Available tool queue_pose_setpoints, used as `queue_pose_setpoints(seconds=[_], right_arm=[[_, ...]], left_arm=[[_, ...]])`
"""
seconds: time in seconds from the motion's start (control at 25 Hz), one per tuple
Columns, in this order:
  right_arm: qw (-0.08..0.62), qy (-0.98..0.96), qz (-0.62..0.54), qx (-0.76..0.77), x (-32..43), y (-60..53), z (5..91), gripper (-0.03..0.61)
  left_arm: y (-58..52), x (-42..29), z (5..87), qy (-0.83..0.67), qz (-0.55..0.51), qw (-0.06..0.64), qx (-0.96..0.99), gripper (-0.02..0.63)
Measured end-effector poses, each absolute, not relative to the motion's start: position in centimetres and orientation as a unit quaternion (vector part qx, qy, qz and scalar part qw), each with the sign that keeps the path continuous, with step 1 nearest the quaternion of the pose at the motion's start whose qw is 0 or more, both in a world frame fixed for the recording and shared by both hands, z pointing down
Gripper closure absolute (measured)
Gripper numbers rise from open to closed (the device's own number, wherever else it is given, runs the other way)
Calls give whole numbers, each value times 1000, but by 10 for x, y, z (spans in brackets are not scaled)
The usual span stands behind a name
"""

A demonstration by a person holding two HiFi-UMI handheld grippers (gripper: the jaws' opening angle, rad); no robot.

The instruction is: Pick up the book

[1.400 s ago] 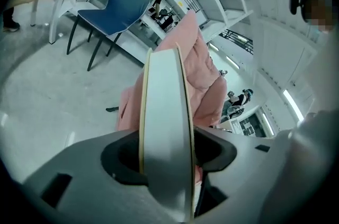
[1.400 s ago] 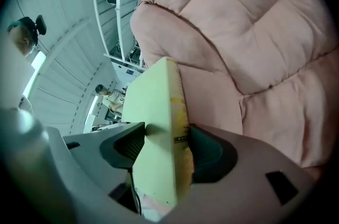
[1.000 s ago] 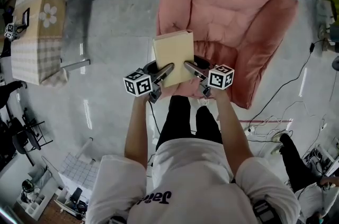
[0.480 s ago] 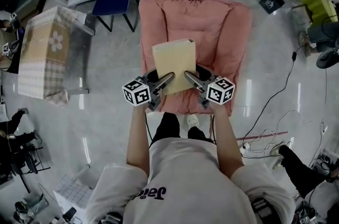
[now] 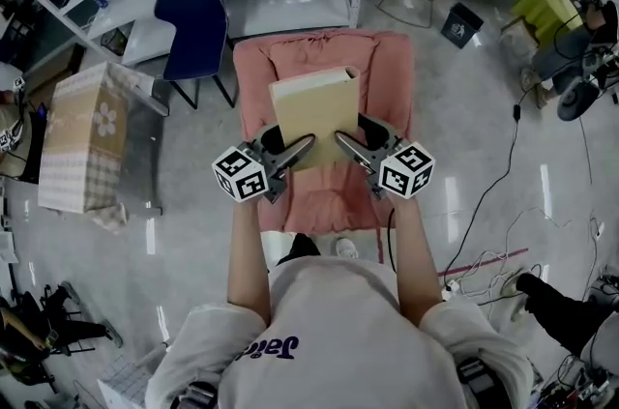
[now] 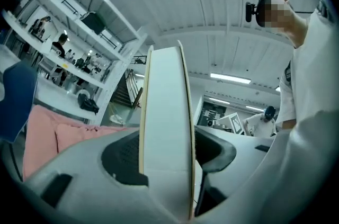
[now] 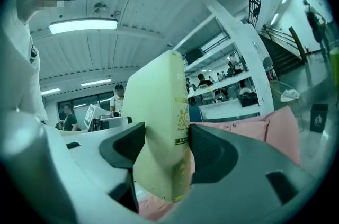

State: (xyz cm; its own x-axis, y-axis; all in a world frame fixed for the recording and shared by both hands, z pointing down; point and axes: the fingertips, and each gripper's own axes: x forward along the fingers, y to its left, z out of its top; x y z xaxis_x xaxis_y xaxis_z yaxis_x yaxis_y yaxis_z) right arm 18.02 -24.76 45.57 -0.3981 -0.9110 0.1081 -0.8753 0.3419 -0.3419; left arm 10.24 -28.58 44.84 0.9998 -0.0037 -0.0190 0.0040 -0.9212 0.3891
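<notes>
Left gripper point(image 5: 302, 146) clamped on page edge of book point(image 5: 314, 102), right gripper point(image 5: 344, 140) clamped on spine side; book in air between both, above pink cushion point(image 5: 387, 69). Advice: squeeze evenly with 2 grippers, raise together, no twisting

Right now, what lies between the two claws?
The book, its near end clamped by the left claw and the right claw; the head view shows it.
</notes>
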Motion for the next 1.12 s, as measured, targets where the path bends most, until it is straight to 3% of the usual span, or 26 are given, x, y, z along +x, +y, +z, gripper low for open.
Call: queue_pose_setpoints(seconds=[0.56,1.12], right_arm=[[48,807,-55,-586,189,-209,370,310],[32,810,-49,-583,185,-201,363,311]], left_arm=[[-253,114,366,55,-53,104,992,367],[-244,110,360,56,-59,104,991,367]])
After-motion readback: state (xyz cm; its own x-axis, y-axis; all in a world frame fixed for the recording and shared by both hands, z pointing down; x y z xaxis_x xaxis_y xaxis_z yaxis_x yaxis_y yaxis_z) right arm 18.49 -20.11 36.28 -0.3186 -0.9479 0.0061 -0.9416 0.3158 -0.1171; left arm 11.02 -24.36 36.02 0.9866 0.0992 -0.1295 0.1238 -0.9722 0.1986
